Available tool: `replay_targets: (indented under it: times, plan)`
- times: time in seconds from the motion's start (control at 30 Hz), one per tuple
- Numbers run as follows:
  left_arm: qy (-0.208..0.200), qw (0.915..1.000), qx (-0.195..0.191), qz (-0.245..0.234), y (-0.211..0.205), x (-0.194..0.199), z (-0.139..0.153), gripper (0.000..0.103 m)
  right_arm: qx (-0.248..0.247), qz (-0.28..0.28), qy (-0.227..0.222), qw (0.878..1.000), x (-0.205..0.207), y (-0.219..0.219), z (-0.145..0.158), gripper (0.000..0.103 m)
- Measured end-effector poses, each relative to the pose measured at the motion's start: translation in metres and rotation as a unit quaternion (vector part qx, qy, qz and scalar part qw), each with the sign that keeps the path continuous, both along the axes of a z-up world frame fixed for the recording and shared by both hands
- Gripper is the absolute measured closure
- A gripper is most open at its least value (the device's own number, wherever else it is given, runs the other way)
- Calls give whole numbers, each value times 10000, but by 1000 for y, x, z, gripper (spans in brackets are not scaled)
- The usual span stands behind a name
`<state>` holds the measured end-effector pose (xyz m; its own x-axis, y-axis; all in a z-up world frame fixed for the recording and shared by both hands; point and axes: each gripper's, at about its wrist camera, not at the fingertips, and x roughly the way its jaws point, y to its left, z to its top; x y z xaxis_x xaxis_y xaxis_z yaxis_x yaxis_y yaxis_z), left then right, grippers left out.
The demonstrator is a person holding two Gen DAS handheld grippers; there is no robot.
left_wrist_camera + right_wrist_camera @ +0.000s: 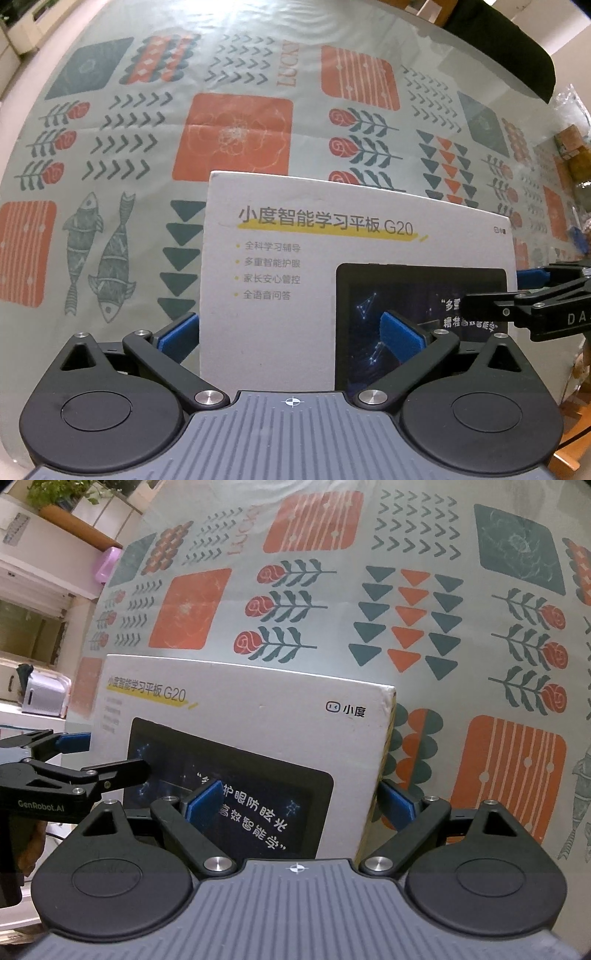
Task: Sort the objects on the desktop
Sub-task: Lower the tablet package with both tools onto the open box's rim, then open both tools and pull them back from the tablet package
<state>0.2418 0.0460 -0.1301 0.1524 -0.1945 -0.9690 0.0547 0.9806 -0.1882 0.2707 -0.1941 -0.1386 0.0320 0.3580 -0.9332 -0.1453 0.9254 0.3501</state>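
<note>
A white tablet box (295, 288) with Chinese print and a tablet picture is held tilted above the patterned tablecloth. My left gripper (291, 332) is shut on the box's left part, one blue pad (400, 332) on its top face, the other under it. My right gripper (299, 801) is shut on the same box (258, 720) at its right end, one pad (205, 799) on top and one below the edge. Each gripper shows in the other's view: the right one (517, 291) and the left one (74, 753).
The tablecloth (236, 136) with orange and teal patterns covers the table. A dark chair back (509, 44) stands at the far right edge. Cluttered packages (572, 155) lie at the right. A shelf with a pink container (107, 565) and a plant stands beyond the table's left side.
</note>
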Motion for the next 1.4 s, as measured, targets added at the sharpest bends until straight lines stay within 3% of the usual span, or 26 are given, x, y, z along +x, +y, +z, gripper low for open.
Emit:
replay_targets:
  times: [0.4, 0.67, 0.83, 0.97, 1.07, 1.23, 1.4]
  plan:
    - [-142, 9999, 12, 46, -3, -4, -3, 0, 229, -13, 30, 9997, 2, -7, -10, 0]
    - [-330, 9994, -37, 108, -2, -9, -4, 0, 294, -238, -308, 9988, -12, -11, -8, 0]
    - [-649, 9977, -88, 190, 3, -22, -2, 0, 142, -476, -660, 9966, -28, -14, 5, 0]
    - [-865, 9959, 241, 138, -1, -37, 12, 0, -217, -443, -1004, 9937, -45, -10, 23, 0]
    - [-1102, 9934, 293, 80, -4, -54, 30, 0, -520, -642, -1490, 9854, -65, -7, 46, 0]
    - [-930, 9952, -49, 288, -5, -83, 56, 0, -816, -670, -2047, 9731, -104, 8, 73, 0]
    - [-1004, 9941, -44, 408, -1, -109, 73, 0, -1236, -591, -2600, 9558, -144, 32, 94, 0]
